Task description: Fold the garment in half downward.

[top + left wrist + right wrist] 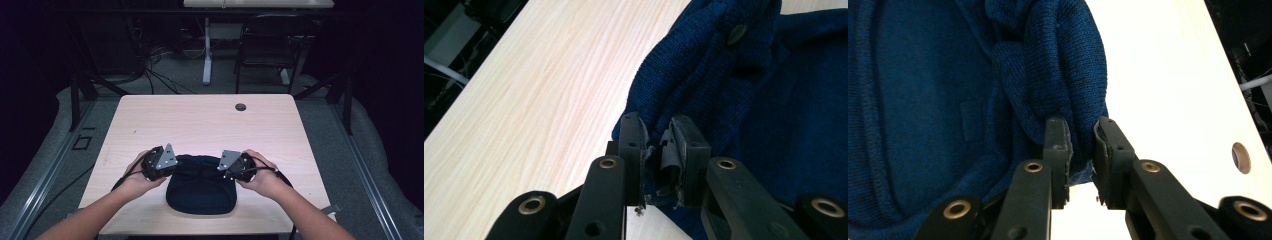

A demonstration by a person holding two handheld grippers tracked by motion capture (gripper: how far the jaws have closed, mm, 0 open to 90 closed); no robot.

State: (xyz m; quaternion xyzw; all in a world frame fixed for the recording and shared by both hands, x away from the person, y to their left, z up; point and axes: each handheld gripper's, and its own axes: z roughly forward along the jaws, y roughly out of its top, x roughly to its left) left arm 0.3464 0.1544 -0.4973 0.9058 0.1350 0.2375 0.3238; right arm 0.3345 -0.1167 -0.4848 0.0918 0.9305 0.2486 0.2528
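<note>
I see a dark blue knitted garment [201, 189] bunched on the near middle of the pale wood worktop [200, 125], close to the edge by the person. From the high view it reads as one nearly black lump, and I cannot tell its folds or what kind of garment it is.

The left gripper [172, 167] sits at the garment's left far corner, held in the left hand [137, 177]. In the left gripper view, its jaws are closed down on a thin edge of the knit [704, 90], with torn grey pad lining showing between them; the pinched cloth itself is mostly hidden there. A small dark button [736, 33] sits on the raised fold beyond.

The right gripper [225, 170], in the right hand [262, 177], sits at the right far corner. In the right gripper view, its jaws stand a little apart with a rolled fold of the knit [1058, 75] between them; cloth touches the left jaw, but I cannot tell if the other presses it.

A round cable hole [240, 107] lies well beyond on the worktop.
</note>
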